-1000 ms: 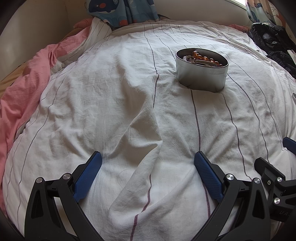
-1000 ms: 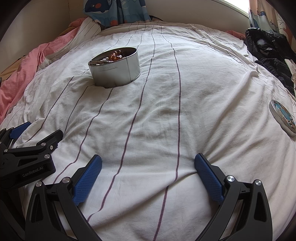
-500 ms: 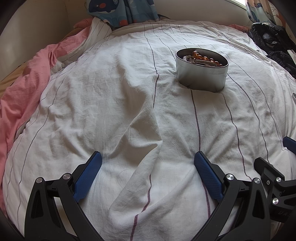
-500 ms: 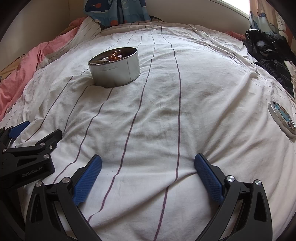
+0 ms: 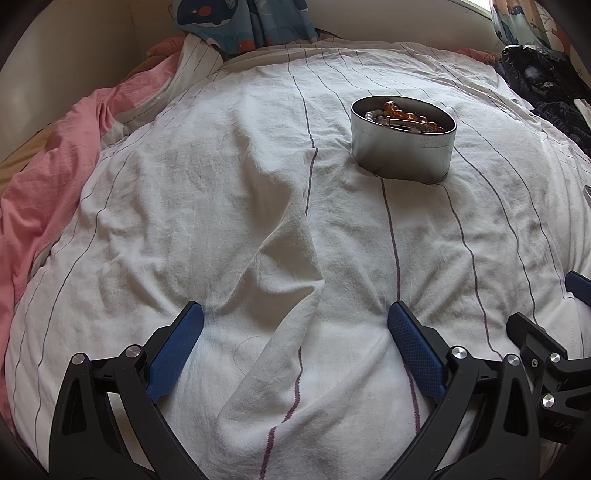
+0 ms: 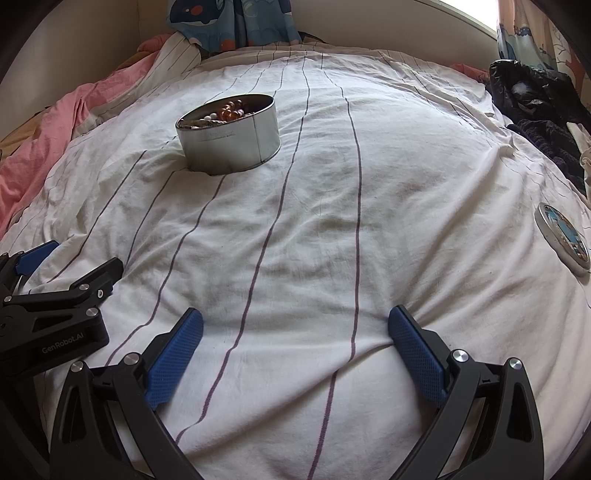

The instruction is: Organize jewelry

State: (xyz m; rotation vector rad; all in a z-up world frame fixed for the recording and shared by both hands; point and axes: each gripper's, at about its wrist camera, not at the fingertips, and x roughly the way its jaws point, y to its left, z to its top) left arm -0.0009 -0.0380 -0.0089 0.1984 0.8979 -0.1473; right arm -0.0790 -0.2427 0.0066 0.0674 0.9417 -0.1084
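An oval silver tin (image 5: 402, 147) stands on the white striped bedsheet, far from both grippers; it also shows in the right wrist view (image 6: 229, 142). Amber beads (image 5: 406, 112) and pale jewelry lie inside it. The tin's lid (image 6: 563, 238), with a blue picture, lies flat on the sheet at the far right. My left gripper (image 5: 295, 332) is open and empty, low over the sheet. My right gripper (image 6: 295, 332) is open and empty beside it, to its right.
A pink blanket (image 5: 48, 177) is bunched along the left side. Dark clothes (image 6: 535, 99) lie at the back right. A blue patterned curtain (image 5: 240, 22) hangs behind the bed. A raised fold (image 5: 288, 258) in the sheet runs ahead of the left gripper.
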